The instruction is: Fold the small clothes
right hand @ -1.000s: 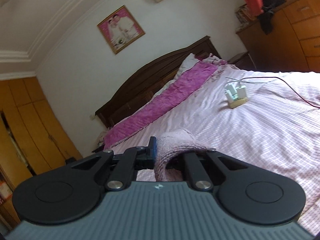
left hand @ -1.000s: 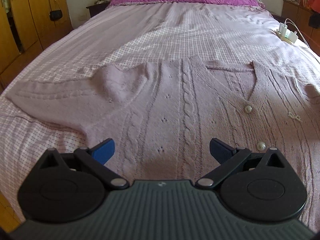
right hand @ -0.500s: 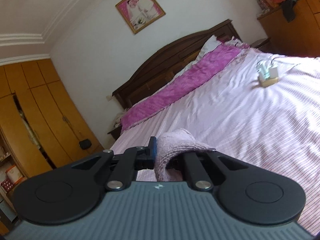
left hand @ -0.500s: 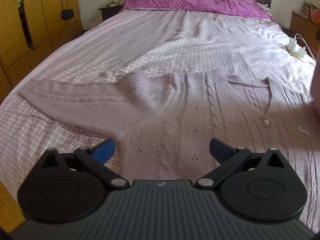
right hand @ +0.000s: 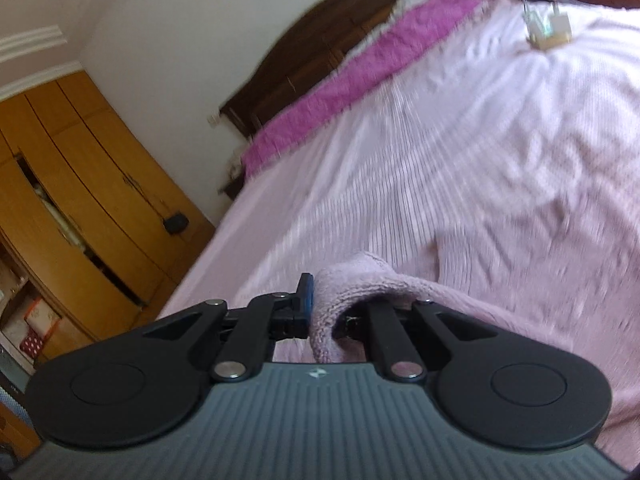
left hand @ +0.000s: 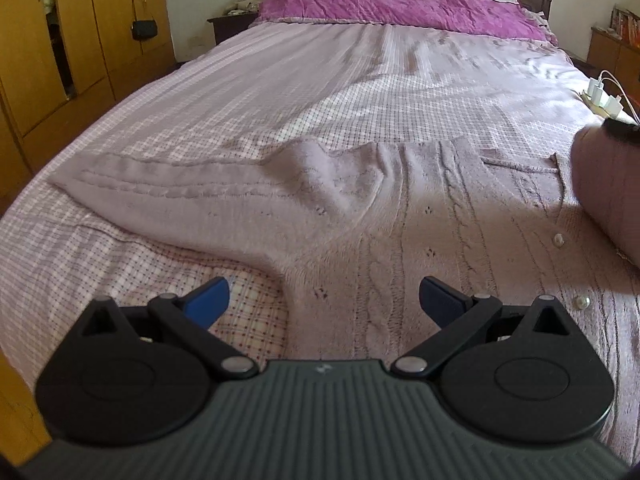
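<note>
A pale pink knitted cardigan [left hand: 400,232] with pearl buttons lies front-up on the bed. Its left sleeve [left hand: 168,188] stretches out to the left. My left gripper [left hand: 324,300] is open and empty, hovering over the cardigan's lower left side. My right gripper [right hand: 316,304] is shut on the cardigan's right sleeve [right hand: 352,284], which drapes over the right finger. In the left wrist view that lifted sleeve [left hand: 600,184] hangs over the cardigan's right half, with the right gripper [left hand: 622,128] just showing at the edge.
The bed [left hand: 360,92] has a pink checked sheet and a magenta cover [left hand: 400,8] by the dark headboard. A power strip with white chargers [left hand: 604,100] lies at the bed's right edge. Wooden wardrobes [left hand: 60,40] stand on the left.
The left gripper has pulled back and shifted left, still open. The right gripper has carried the sleeve leftward over the cardigan's body and tilted down toward the bed.
</note>
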